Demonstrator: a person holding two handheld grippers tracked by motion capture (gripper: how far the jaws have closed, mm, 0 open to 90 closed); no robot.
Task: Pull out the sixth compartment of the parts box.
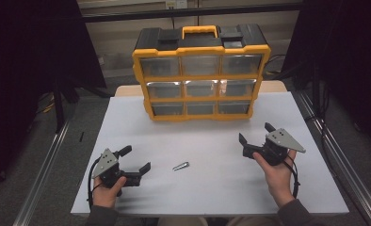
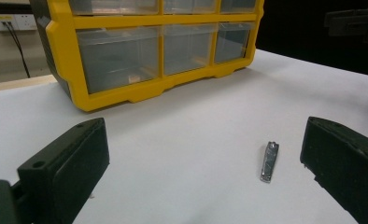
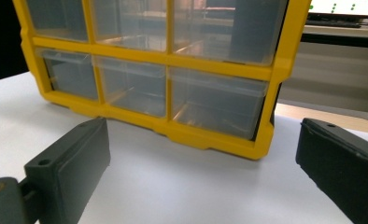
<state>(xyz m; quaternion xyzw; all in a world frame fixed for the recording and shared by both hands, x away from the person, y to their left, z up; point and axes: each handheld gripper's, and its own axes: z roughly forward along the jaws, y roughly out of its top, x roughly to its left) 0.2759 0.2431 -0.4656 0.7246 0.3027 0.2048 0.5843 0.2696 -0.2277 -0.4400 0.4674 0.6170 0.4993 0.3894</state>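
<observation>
nail clipper point(image 1: 180, 165) lies flat on the white surface point(image 1: 212, 183), just right of the left gripper point(image 1: 137, 161), whose jaws stand spread wide with nothing between them; it is near the right-hand jaw in the left gripper view. the right gripper point(image 1: 255, 134), jaws also parted and empty, faces the yellow drawer organizer point(image 1: 201, 75), well apart from the clipper.

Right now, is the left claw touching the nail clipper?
Apart. In the left gripper view the nail clipper lies on bare table between the open jaws of the left claw, white surface visible on both sides.
</observation>
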